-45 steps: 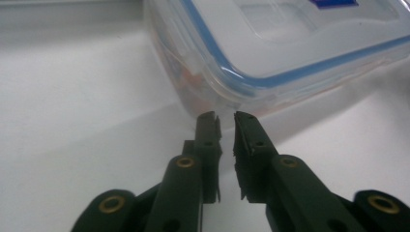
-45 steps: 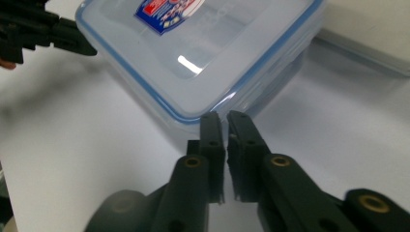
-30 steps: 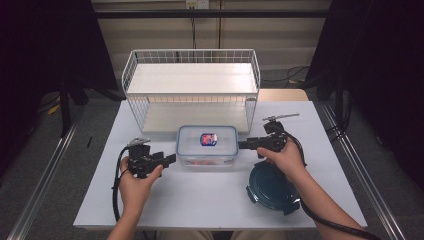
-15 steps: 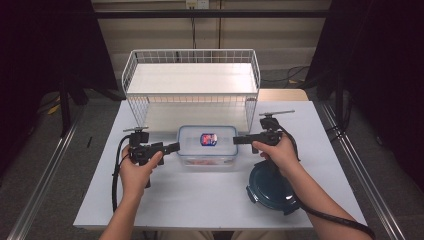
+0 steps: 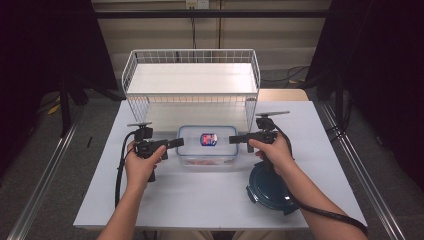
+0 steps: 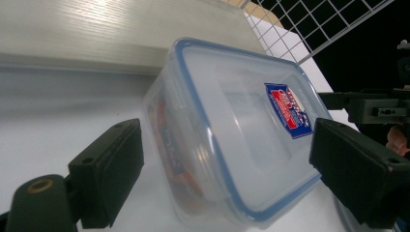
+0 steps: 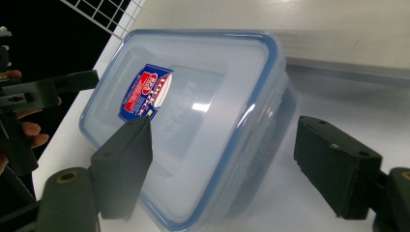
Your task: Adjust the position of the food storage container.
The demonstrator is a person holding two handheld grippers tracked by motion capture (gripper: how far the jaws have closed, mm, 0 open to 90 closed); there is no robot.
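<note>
Two grippers, left (image 5: 175, 143) and right (image 5: 234, 139), jaws just opened, flanking one lidded container (image 5: 208, 145), one round lid (image 5: 270, 187), one wire rack (image 5: 192, 80).

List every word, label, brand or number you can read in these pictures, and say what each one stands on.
Sticker on the box lid: red and blue with white lettering, too blurred to read.
Print on the packet inside the box, seen through the side wall: too blurred to read.
No other text can be read.

The wire rack (image 5: 192, 80) blocks the way behind the clear container (image 5: 207, 145); the dark round lid (image 5: 270, 190) lies front-right.
</note>
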